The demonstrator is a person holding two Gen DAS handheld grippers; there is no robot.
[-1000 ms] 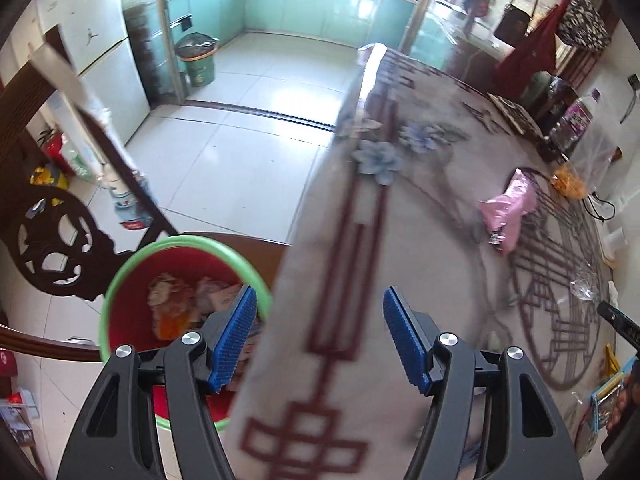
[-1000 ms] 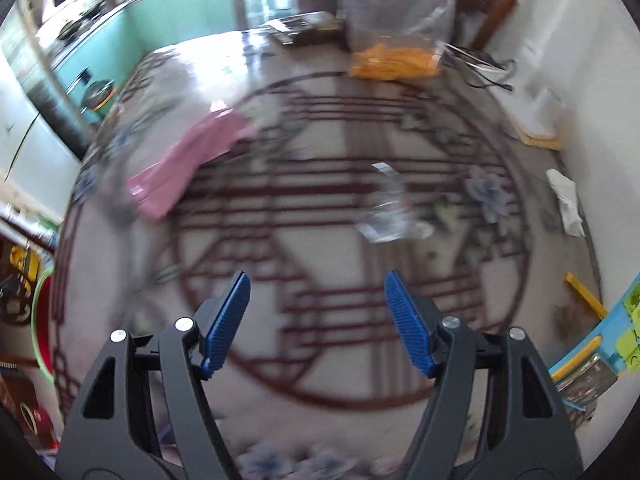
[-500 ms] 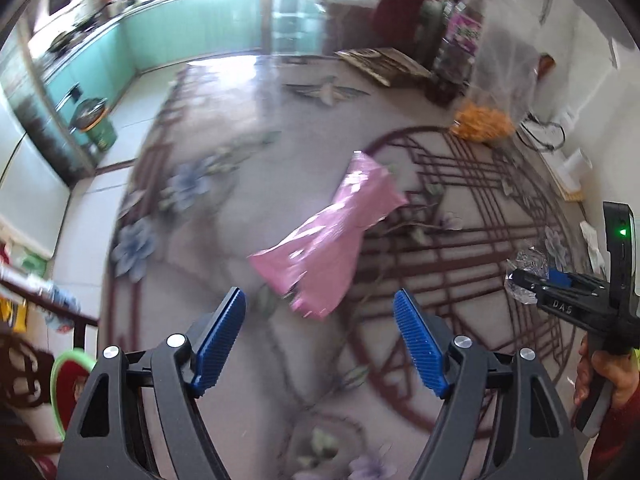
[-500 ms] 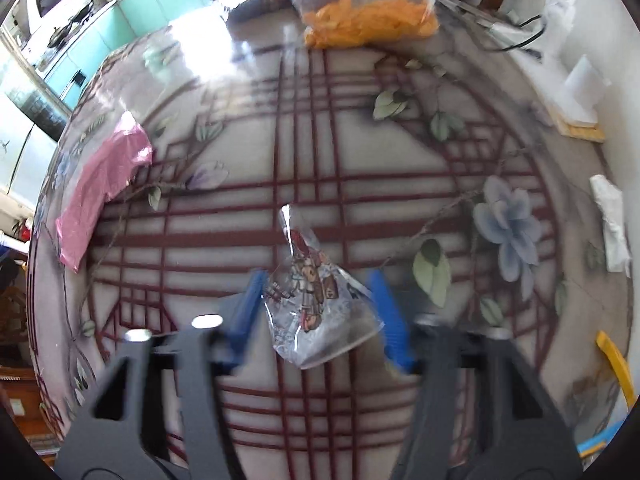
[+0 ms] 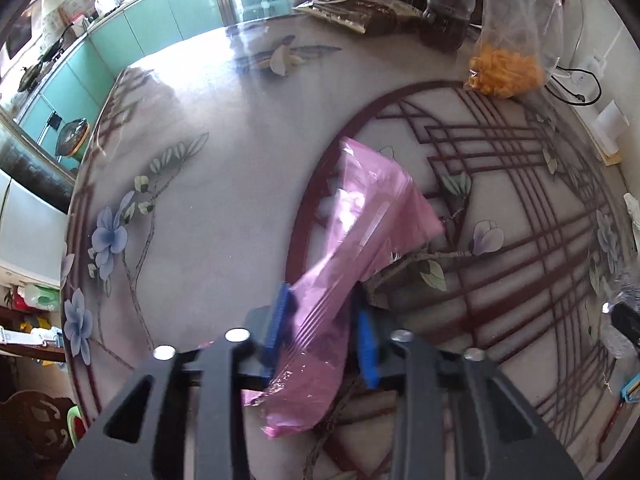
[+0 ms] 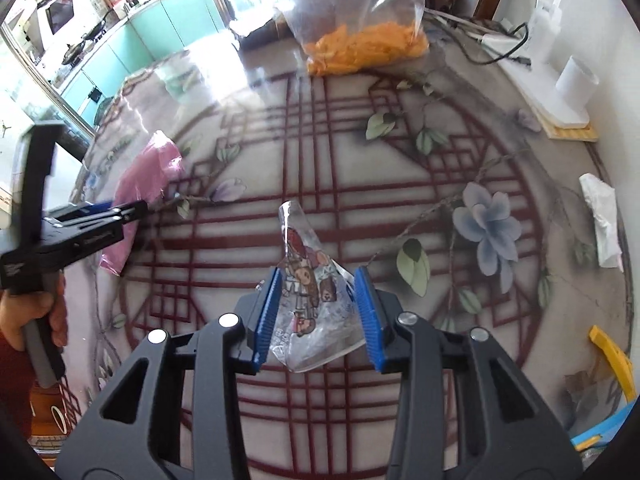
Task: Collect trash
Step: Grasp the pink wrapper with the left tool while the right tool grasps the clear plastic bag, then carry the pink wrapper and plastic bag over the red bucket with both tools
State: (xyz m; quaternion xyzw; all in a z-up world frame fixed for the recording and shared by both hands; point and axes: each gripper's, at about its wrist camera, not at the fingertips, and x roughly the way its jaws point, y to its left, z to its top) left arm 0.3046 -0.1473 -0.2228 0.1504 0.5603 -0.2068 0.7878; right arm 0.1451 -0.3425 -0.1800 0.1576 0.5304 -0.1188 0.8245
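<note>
On table (image 6: 460, 168): no legible writing. Left tongs (image 5: 322, 334) pinch pink bag (image 5: 360, 236); right tongs (image 6: 318, 312) straddle cartoon-printed clear wrapper (image 6: 310, 280), pads touching, grip unclear.

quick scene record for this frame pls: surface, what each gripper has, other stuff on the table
surface: round table with red lattice and flower print
left gripper: jaws closed on pink plastic bag
right gripper: jaws around clear printed wrapper, touching both pads; grip firmness unclear
far edge: clear bag of orange snacks
right edge: crumpled white tissue, yellow item
left hand: visible on left gripper handle
</note>
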